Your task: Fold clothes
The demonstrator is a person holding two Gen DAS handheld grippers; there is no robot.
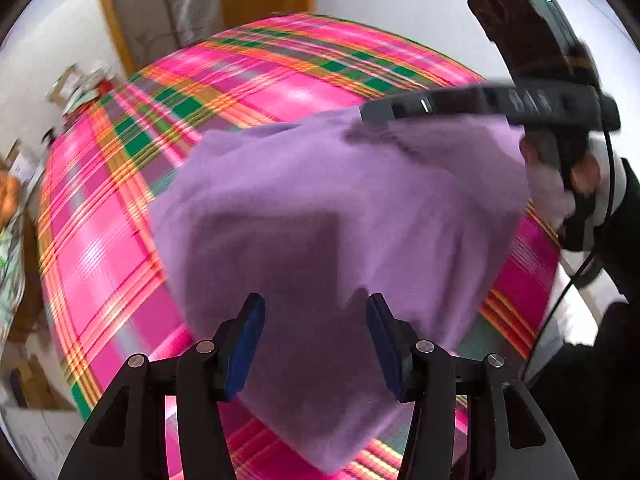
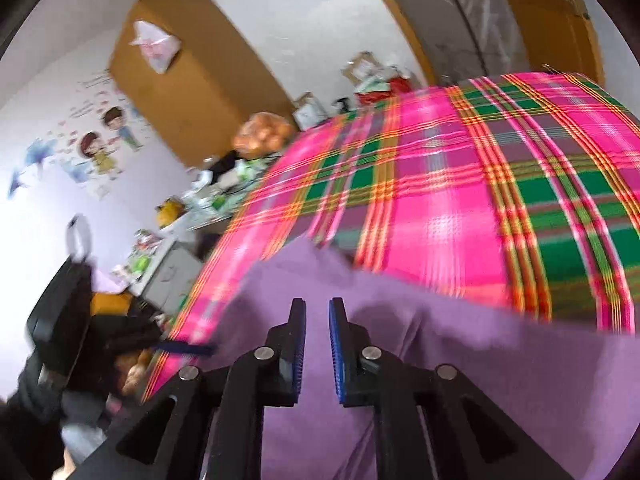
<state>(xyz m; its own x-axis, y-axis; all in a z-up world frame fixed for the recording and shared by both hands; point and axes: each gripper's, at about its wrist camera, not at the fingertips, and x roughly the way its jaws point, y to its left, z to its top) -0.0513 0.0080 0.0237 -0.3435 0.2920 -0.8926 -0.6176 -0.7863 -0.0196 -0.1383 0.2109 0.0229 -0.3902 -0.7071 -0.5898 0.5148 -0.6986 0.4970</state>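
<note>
A purple cloth (image 1: 340, 208) lies spread on a bed with a pink, green and orange plaid cover (image 1: 104, 248). My left gripper (image 1: 316, 328) hovers over the near part of the cloth, open wide with nothing between its blue pads (image 1: 246, 344). My right gripper (image 2: 317, 320) is above the purple cloth (image 2: 480, 380) with a narrow gap between its pads, and nothing is visibly pinched. In the left wrist view the right gripper (image 1: 460, 106), blurred and held by a hand (image 1: 580, 172), reaches over the cloth's far edge. In the right wrist view the left gripper (image 2: 60, 320) shows at the left.
The plaid cover (image 2: 480, 200) fills most of both views. A cluttered side table (image 2: 208, 200) stands beside the bed. A brown cabinet (image 2: 192, 72), a wooden door frame (image 2: 560, 20) and a wall with cartoon stickers (image 2: 100, 144) lie behind it.
</note>
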